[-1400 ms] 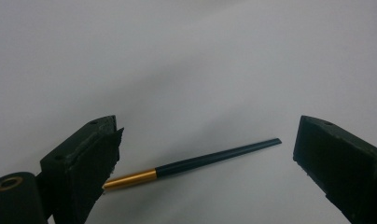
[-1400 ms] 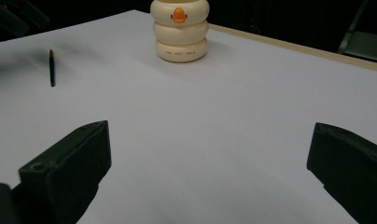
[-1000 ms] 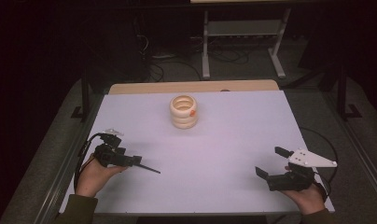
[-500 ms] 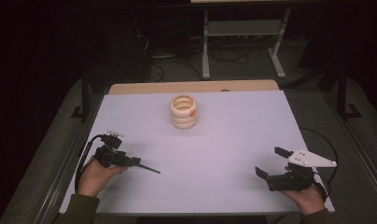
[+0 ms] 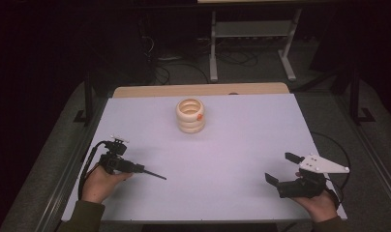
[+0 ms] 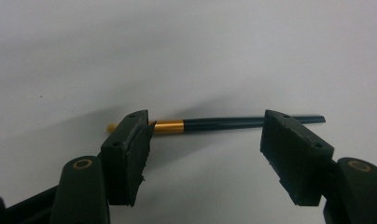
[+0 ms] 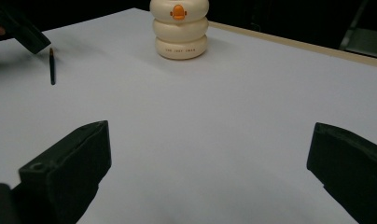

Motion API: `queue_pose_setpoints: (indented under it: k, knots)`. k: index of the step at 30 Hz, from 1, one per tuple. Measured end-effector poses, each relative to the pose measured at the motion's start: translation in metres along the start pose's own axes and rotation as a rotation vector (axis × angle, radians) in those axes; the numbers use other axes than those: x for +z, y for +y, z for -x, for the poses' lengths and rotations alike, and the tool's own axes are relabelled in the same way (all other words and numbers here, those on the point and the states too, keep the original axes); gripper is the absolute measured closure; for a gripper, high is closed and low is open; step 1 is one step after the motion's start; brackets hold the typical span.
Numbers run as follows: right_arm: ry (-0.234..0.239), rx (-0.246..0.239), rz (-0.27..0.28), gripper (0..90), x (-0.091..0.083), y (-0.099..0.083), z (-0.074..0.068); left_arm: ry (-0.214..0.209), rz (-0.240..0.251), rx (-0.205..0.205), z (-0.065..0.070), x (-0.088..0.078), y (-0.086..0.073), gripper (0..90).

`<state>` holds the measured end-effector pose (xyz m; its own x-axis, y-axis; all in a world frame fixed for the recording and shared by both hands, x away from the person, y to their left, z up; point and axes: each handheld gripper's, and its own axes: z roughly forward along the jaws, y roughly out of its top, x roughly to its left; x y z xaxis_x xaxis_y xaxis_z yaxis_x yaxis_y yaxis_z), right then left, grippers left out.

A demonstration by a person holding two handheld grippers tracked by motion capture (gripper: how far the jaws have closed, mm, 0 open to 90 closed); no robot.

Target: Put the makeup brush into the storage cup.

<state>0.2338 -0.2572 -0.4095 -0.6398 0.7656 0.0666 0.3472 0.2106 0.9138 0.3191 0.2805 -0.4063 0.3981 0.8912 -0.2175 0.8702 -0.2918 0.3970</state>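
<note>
The left gripper [image 5: 135, 168] has just been closing its jaws around a thin dark pencil [image 6: 233, 123] lying flat on the white surface [image 5: 242, 145]; the pads straddle it, not yet pressing. It looks light, stiff and prone to rolling, best pinched mid-shaft. In the high view its long axis points right, toward the released right gripper [image 5: 280, 168], gold ferrule [image 6: 168, 126] nearest the left hand.
</note>
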Motion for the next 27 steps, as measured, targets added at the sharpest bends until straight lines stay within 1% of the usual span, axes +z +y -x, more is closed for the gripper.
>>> queue_pose_setpoints:
  k: [2,3,6,7,9,10,12,14,16,19,21,23,27]
  knots:
    - [0.0,0.0,0.001,0.0,0.0,0.0,0.0,0.002,-0.006,0.003,0.0,0.0,0.0,34.3]
    - [-0.002,-0.001,0.0,0.0,0.0,0.0,0.0,0.0,-0.019,0.003,-0.001,0.001,0.0,34.6]
    - [0.0,-0.002,0.0,0.0,0.0,0.0,0.0,0.002,-0.028,-0.003,-0.001,0.003,0.0,35.0]
    - [0.0,-0.001,0.0,0.0,0.0,0.0,0.0,0.0,-0.034,0.008,-0.002,0.003,0.001,35.0]
    - [0.0,0.003,0.001,0.0,0.0,0.0,0.0,-0.001,-0.03,-0.002,-0.003,0.003,0.001,35.0]
    - [0.0,-0.003,0.0,0.0,0.0,0.0,0.0,-0.002,-0.032,-0.008,-0.003,0.004,0.001,35.0]
    - [-0.001,-0.001,0.0,0.0,0.0,0.0,0.0,-0.003,-0.038,-0.005,-0.004,0.004,0.002,35.0]
    - [-0.002,-0.001,0.001,0.0,-0.001,0.0,0.0,-0.007,-0.037,-0.014,-0.005,0.005,0.001,35.0]
    - [-0.002,-0.009,0.0,0.0,-0.001,0.0,0.001,-0.009,-0.041,-0.013,-0.006,0.006,0.001,35.0]
    - [-0.002,-0.011,0.0,0.0,0.0,0.0,0.001,-0.01,-0.039,-0.027,-0.006,0.008,0.001,35.0]
    - [-0.003,-0.009,-0.002,0.0,-0.001,0.0,0.001,-0.008,-0.047,-0.018,-0.007,0.009,0.002,35.0]
    - [-0.003,-0.009,-0.002,0.0,0.0,0.0,0.001,-0.013,-0.044,-0.025,-0.007,0.01,0.003,35.0]
    - [-0.003,-0.011,-0.002,0.0,-0.001,0.0,0.001,-0.013,-0.052,-0.019,-0.007,0.01,0.005,35.0]
